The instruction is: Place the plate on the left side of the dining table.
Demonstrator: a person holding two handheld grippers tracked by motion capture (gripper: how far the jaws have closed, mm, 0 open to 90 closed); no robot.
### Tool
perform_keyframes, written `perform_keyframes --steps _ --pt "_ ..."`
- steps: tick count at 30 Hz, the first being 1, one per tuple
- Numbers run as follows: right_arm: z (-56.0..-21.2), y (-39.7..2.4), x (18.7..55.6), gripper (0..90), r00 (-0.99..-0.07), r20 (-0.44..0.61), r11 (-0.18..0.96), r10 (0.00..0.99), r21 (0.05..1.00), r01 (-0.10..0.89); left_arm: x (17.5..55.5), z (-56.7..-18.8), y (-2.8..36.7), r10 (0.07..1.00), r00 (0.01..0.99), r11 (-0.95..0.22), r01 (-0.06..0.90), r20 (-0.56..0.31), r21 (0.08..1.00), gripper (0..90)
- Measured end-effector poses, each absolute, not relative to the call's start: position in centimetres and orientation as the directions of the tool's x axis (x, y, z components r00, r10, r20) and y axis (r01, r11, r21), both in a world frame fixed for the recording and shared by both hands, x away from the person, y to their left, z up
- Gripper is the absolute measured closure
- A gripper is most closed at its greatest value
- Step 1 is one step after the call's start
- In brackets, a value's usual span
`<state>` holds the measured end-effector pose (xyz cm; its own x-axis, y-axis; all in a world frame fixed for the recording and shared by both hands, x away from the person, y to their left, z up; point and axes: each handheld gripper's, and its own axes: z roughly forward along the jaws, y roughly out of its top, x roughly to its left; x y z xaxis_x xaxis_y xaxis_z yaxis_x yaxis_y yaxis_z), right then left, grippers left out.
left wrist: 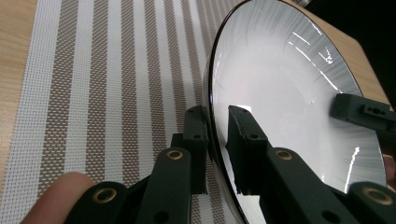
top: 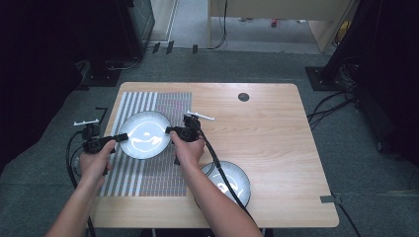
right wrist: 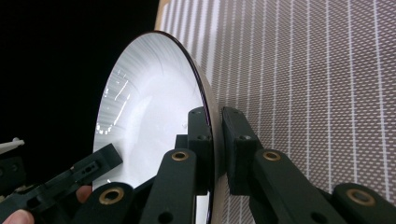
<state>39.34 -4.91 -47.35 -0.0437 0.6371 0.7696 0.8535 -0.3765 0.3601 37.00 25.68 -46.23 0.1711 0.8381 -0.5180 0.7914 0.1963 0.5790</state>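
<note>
Overhead light fell on the table (top: 257,128); surroundings stayed dark. Streaked glare crossed the white plate (top: 145,134). Gripper views were sharp on the placemat (left wrist: 93,70), black beyond the table edge.

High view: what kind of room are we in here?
Probably a lab or recording workspace, not a home. A light wooden table stands on grey carpet, black cables run across the floor, and dark equipment stands line the edges. A striped woven placemat and two glossy dark-rimmed plates look staged.
</note>
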Motion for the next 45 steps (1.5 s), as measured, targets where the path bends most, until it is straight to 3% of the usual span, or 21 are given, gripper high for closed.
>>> perform_keyframes --steps 20,35,39,45 --pt "-51.2 -4.4 41.3 82.7 0.064 0.780 -0.442 0.622 0.283 0.851 40.7 -49.0 25.0 0.873 0.111 0.182 0.829 -0.474 0.529 77.8" --pt "-52.0 -4.3 41.5 81.7 0.065 0.780 -0.440 0.622 0.279 0.854 41.1 -49.7 24.8 0.887 0.099 0.173 0.833 -0.450 0.525 76.9" --pt "-52.1 -4.2 41.4 74.2 0.059 0.777 -0.432 0.627 0.283 0.856 41.0 -49.7 24.7 0.897 0.122 0.148 0.824 -0.426 0.546 76.0" --pt "-51.3 -4.5 41.3 65.5 0.033 0.757 -0.429 0.653 0.333 0.840 40.6 -49.3 24.8 0.907 0.144 0.129 0.800 -0.396 0.586 63.2"
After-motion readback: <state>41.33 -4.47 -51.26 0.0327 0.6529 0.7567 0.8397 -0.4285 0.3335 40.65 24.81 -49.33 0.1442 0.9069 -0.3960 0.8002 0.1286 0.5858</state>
